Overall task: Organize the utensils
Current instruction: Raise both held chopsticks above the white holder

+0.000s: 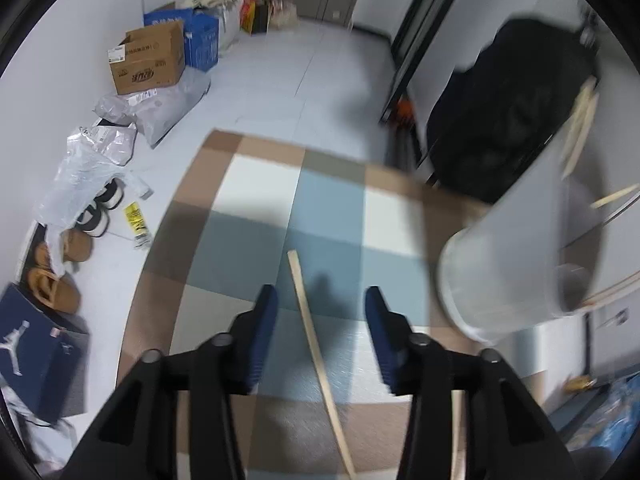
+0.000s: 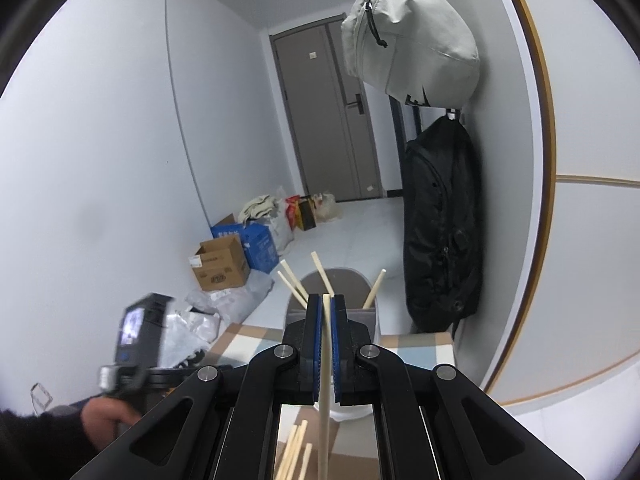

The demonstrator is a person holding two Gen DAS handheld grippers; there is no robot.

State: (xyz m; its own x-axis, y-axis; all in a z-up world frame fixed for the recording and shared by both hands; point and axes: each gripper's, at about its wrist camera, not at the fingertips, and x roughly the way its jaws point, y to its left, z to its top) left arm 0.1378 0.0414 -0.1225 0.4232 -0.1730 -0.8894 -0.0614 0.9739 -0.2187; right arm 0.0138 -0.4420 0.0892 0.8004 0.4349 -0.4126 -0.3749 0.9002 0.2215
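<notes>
Chopsticks are the item under handling: one chopstick (image 2: 326, 344) stands clamped upright in your right hand-held gripper (image 2: 327, 308), just near of the grey utensil holder (image 2: 360, 280), which stands on the checked table (image 2: 420, 350). Four others (image 2: 294, 284) lean inside the holder. More loose sticks (image 2: 296, 452) lie below the gripper, at the near edge of the right wrist view. Your left hand-held gripper (image 1: 322, 308) hangs released, jaws wide apart, above a single chopstick (image 1: 320, 364) lying on the table; it touches neither finger.

Risks noted:

1. The held stick is pinched along a thin line between the blue pads (image 2: 335, 344). If you tilt the right gripper while travelling, I judge the stick may pivot or slide down through the pads.

2. The leaning sticks crowd the holder's opening. Lowering the held stick without aiming for the gap between them could strike one and jostle the holder.

3. In the left wrist view the holder (image 1: 516, 248) looms close on the right, blurred. A sideways sweep of the left gripper could knock it over and spill the contents.

4. The table stick lies off-centre and slanted between the left fingers. Closing without squaring up may roll it away rather than catch it.

5. The table's far edge is near the holder; a push could send it to the floor (image 1: 320, 64).
</notes>
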